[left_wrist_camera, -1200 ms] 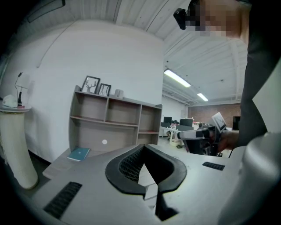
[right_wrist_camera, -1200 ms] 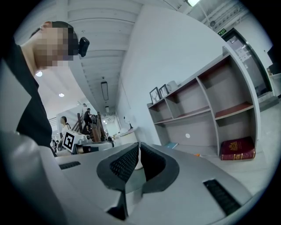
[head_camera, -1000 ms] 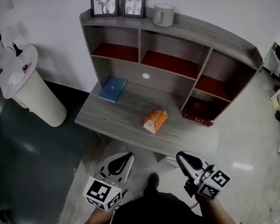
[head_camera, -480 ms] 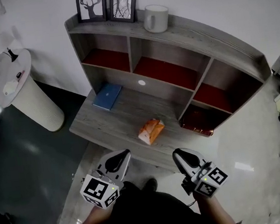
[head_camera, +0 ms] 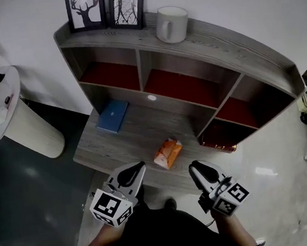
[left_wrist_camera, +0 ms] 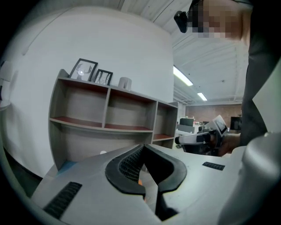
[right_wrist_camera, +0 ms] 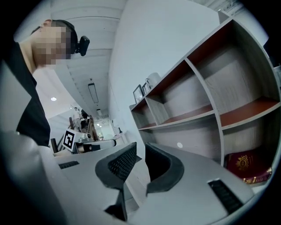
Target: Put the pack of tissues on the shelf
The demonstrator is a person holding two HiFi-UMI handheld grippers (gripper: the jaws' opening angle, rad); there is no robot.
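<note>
Orange pack of tissues (head_camera: 168, 153) lying on the grey wooden desk (head_camera: 107, 150), untouched by either gripper

The pack is seen near the desk's near edge, right of a blue book (head_camera: 113, 116) and below the grey shelf unit with red boards (head_camera: 227, 48). The left gripper (head_camera: 137, 167) is held closed and empty, just near-left of the pack; the right gripper (head_camera: 193, 166), near-right of it, is held with jaws slightly parted, nothing between them
</note>
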